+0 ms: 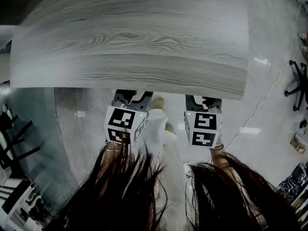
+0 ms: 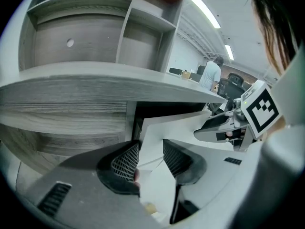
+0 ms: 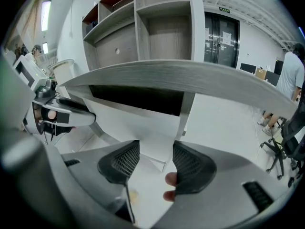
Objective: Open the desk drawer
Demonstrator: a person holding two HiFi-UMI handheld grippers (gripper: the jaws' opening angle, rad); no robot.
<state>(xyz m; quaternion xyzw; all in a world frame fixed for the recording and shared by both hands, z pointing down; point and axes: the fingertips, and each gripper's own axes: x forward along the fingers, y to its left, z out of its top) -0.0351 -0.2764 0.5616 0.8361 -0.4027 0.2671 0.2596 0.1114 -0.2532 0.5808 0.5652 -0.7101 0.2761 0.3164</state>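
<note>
From above, the grey wood-grain desk top [image 1: 130, 42] fills the head view, and both grippers sit just under its front edge. Below the desk a white drawer [image 2: 181, 123] [image 3: 138, 120] shows, with a dark gap [image 3: 138, 99] above its front. My left gripper [image 1: 132, 96] [image 2: 150, 159] has its jaws wide apart. The white panel lies between its pads [image 2: 125, 163], which do not clearly press on it. The jaws of my right gripper [image 1: 203, 100] [image 3: 156, 159] also stand apart, framing a corner of the white drawer. Each gripper appears in the other's view.
An open shelf unit [image 2: 95, 32] [image 3: 157, 23] rises behind the desk. A person [image 2: 211, 73] stands far back in the room. An office chair [image 1: 298, 85] and a cable [image 1: 269, 90] are on the glossy floor to the right.
</note>
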